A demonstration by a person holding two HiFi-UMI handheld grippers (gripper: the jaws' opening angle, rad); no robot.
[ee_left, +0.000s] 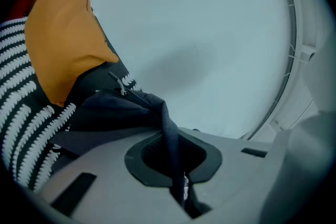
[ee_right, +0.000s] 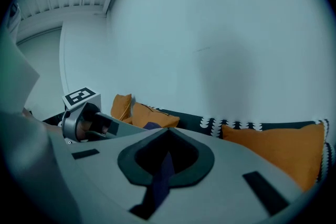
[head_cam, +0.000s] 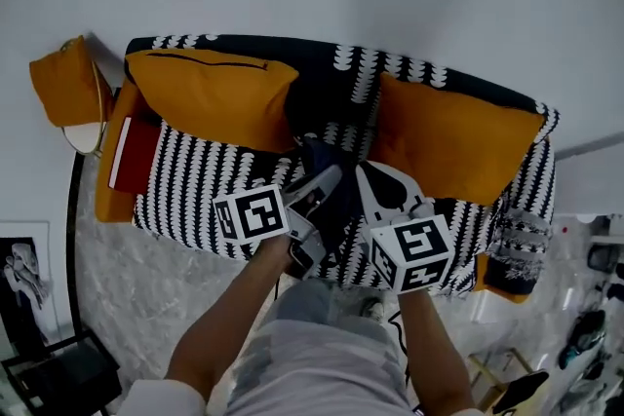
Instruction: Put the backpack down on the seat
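Note:
A dark navy backpack (head_cam: 327, 195) hangs over the middle of the black-and-white patterned sofa seat (head_cam: 190, 175), between two orange cushions (head_cam: 210, 93) (head_cam: 448, 141). My left gripper (head_cam: 330, 178) is shut on a dark strap (ee_left: 169, 136) of the backpack; the bag's body (ee_left: 113, 107) bunches just beyond the jaws. My right gripper (head_cam: 366, 172) is shut on another dark blue strap (ee_right: 165, 165). Both grippers point toward the sofa back, close together. Whether the bag's bottom touches the seat is hidden.
A red flat item (head_cam: 134, 154) lies at the sofa's left end. An orange bag (head_cam: 63, 78) leans by the wall at left. A patterned throw (head_cam: 522, 239) drapes the right arm. A black stand (head_cam: 58, 375) is at the lower left, shoes (head_cam: 585, 336) at right.

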